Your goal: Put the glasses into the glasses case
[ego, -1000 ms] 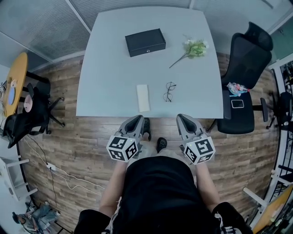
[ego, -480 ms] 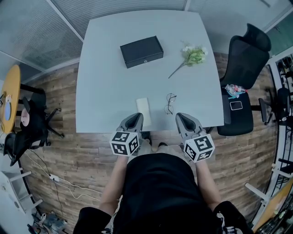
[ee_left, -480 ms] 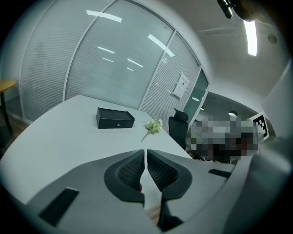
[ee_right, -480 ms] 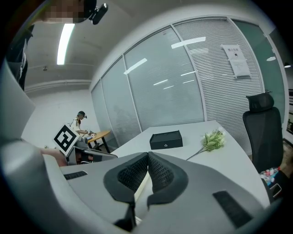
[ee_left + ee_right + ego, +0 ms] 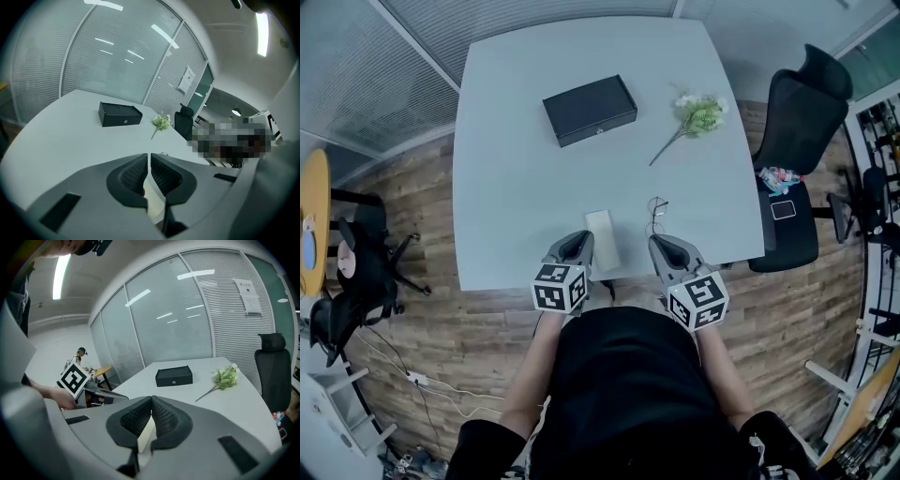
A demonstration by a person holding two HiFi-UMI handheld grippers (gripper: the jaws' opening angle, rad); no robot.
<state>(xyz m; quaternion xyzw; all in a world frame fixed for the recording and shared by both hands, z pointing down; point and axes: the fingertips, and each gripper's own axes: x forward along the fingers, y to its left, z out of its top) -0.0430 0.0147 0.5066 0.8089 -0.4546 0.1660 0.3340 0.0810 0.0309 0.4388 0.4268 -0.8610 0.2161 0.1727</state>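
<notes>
One view, the head's, plainly shows the glasses (image 5: 655, 217).

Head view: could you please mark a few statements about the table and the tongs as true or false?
1. The case is shut. True.
2. The glasses lie inside the case. False: they lie on the table near its near edge, just beyond the right tongs.
3. The left tongs and the right tongs are both shut, with nothing held. True.
4. The flower lies left of the case. False: in this view it lies to the right of it.
</notes>
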